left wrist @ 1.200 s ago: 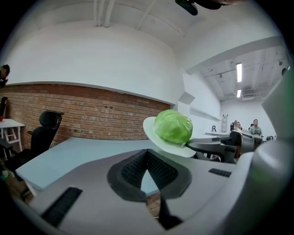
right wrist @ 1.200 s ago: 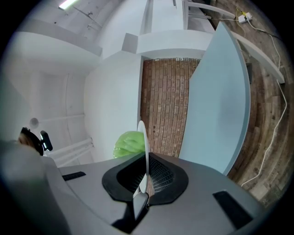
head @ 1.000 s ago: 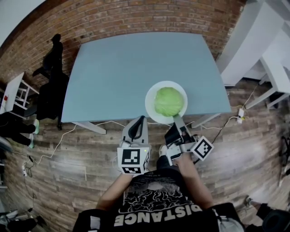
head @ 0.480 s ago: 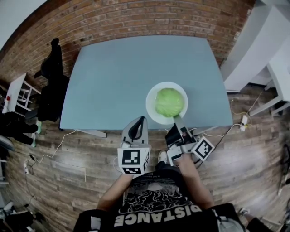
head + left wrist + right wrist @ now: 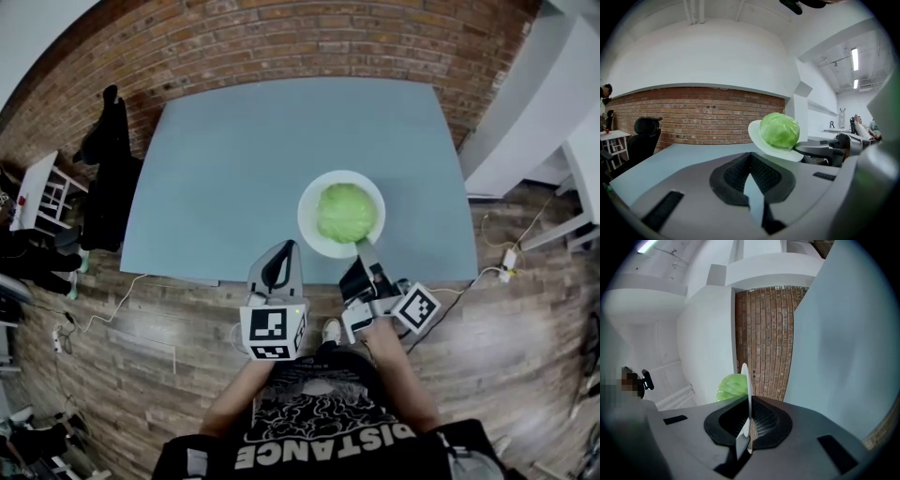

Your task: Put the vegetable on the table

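Note:
A round green cabbage [image 5: 346, 212] rests on a white plate [image 5: 309, 208] held over the near right part of the blue-grey table [image 5: 262, 150]. My right gripper [image 5: 364, 249] is shut on the plate's near rim. In the right gripper view the plate [image 5: 745, 380] stands edge-on between the jaws, with the cabbage [image 5: 730, 386] to its left. My left gripper [image 5: 280, 255] is shut and holds nothing, at the table's front edge left of the plate. In the left gripper view the cabbage [image 5: 779, 130] sits on the tilted plate [image 5: 760, 139].
A black office chair [image 5: 105, 178] and a small white side table [image 5: 37, 192] stand left of the table. White furniture [image 5: 539, 103] stands at the right. Cables and a power strip [image 5: 510, 261] lie on the wooden floor. A brick wall runs behind the table.
Both grippers have moved forward a little. The plate with the cabbage now sits farther in from the table's front edge.

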The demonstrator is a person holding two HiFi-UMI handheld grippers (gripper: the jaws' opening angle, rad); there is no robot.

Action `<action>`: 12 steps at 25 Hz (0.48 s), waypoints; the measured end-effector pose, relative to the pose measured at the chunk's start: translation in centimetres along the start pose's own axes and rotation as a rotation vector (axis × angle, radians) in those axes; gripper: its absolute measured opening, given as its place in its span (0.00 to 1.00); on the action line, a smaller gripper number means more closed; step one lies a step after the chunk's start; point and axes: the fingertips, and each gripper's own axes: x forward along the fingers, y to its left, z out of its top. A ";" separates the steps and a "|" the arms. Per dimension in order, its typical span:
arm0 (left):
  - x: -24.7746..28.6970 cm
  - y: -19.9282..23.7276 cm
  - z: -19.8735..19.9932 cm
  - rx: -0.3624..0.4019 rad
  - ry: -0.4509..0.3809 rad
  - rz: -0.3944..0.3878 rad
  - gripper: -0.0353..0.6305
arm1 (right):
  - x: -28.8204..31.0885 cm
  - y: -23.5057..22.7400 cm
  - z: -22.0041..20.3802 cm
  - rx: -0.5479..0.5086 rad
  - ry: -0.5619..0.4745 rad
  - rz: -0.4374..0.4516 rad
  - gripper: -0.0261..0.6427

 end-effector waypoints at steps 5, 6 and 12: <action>1.1 0.2 0.5 0.003 -0.004 0.029 0.05 | 0.9 -0.5 1.2 0.008 0.015 0.002 0.06; 1.3 0.3 0.5 0.001 -0.004 0.032 0.05 | 1.2 -0.6 1.3 0.009 0.017 0.002 0.06; 1.9 0.8 0.2 -0.002 -0.007 0.040 0.05 | 2.1 -1.0 1.3 0.002 0.024 0.013 0.06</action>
